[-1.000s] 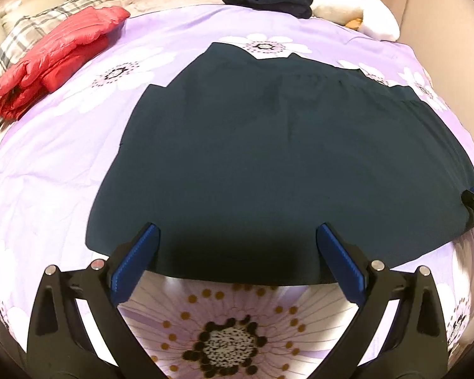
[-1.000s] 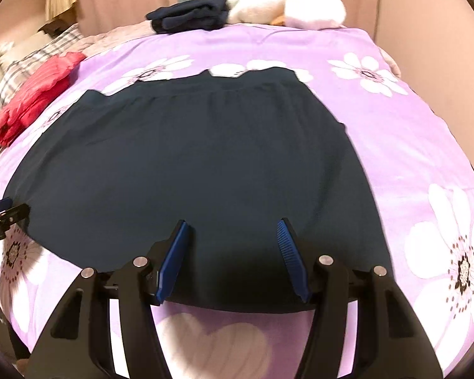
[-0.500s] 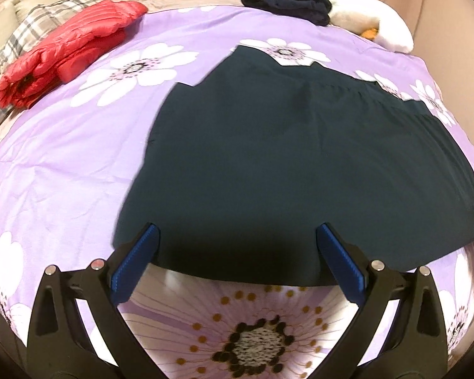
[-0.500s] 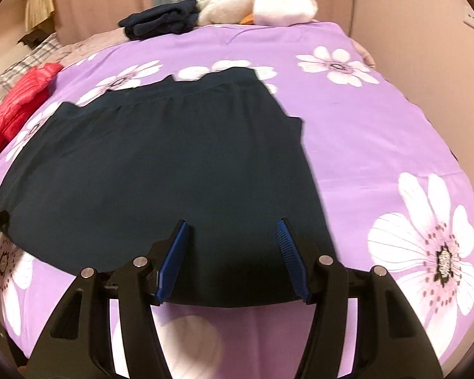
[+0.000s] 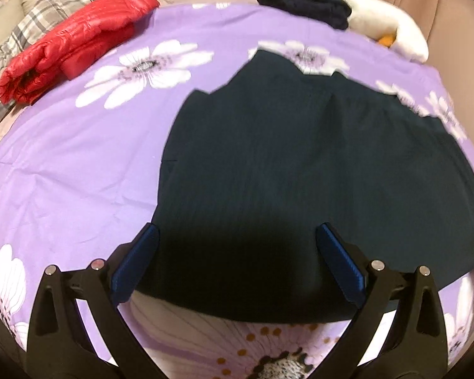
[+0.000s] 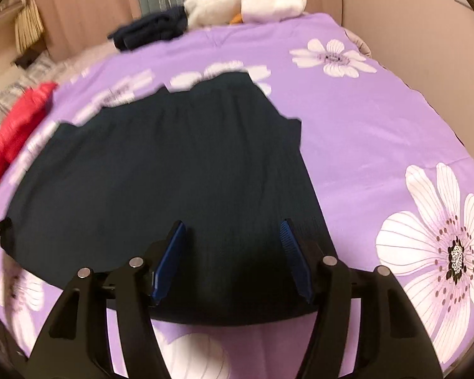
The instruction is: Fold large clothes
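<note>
Red jacket (image 5: 69, 44) far left, navy pile (image 5: 303, 8) at back.

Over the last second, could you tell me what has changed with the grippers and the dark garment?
Both cameras swung outward: the left gripper toward the dark garment's left edge, the right gripper toward its right edge. Nothing was grasped or released. Both stayed open, the garment flat on the purple bedspread, the red jacket unmoved.

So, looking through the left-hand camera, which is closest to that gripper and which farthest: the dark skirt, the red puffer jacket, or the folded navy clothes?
1. Dark skirt: spread flat directly ahead, its near hem between the open fingers of the left gripper.
2. Red puffer jacket: far left, by the plaid pillow.
3. Folded navy clothes: at the far edge of the bed, beside the white plush toy.
</note>
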`<action>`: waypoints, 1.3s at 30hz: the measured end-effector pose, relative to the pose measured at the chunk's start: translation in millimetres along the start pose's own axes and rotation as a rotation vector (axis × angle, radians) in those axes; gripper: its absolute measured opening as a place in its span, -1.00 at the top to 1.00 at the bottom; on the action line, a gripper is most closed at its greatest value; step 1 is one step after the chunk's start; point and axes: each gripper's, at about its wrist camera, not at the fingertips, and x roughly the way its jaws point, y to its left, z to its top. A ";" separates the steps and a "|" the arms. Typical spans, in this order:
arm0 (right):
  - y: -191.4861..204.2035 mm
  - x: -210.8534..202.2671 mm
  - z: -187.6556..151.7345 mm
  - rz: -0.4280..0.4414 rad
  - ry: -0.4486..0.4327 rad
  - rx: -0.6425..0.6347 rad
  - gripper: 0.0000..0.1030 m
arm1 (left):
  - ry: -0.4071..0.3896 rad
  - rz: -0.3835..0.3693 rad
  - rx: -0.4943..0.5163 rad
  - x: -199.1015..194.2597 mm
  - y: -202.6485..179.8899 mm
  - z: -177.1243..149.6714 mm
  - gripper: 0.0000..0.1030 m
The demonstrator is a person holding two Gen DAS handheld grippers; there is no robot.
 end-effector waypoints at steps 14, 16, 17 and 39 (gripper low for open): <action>-21.3 6.3 51.8 0.032 -0.021 0.032 -0.35 | -0.012 0.005 0.048 6.3 -10.5 23.1 -0.96; -23.3 19.3 68.4 0.023 -0.015 0.029 -0.35 | -0.011 0.005 0.057 12.0 -14.3 28.8 -0.96; -24.9 25.1 75.3 0.020 -0.011 0.028 -0.35 | -0.011 0.002 0.059 14.4 -16.1 31.8 -0.96; -16.3 143.4 185.5 0.126 0.089 -0.024 0.68 | 0.001 0.025 0.082 64.3 -43.0 77.2 -0.96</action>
